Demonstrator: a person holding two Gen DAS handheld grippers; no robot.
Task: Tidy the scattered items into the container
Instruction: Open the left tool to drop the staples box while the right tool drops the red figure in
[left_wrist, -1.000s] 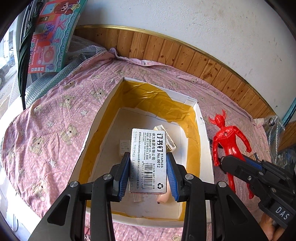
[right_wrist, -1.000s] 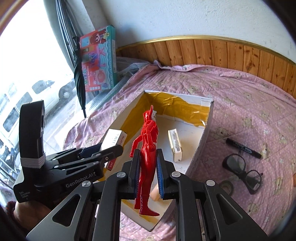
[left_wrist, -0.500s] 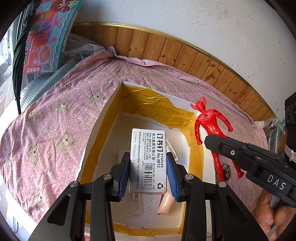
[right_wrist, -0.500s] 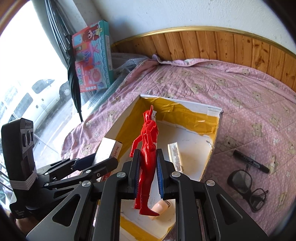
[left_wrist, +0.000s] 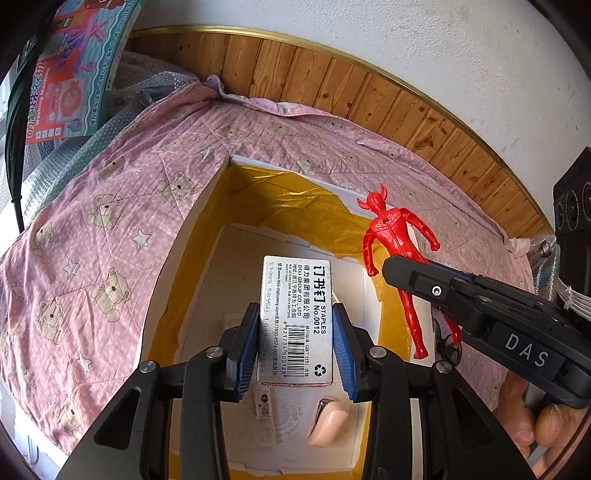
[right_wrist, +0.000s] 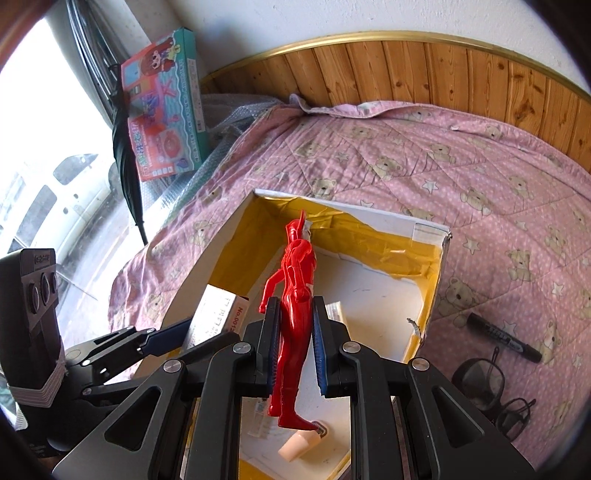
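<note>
— How is the scene lit?
— Daylight is admitted through the window (right_wrist: 44, 177), which is blown out to white. Glare is seen on the yellow tape lining (left_wrist: 288, 206) of the box.
— And sharpness?
— Centres are rendered crisply; straight lines are bowed strongly, and the corners are blacked out by the lens rim.

My 2 wrist cameras look steeply down from close above the open cardboard box (left_wrist: 192, 236) on the pink bedspread (right_wrist: 461, 177), the left from its left side, the right from its near-right, both sharing the box interior.
</note>
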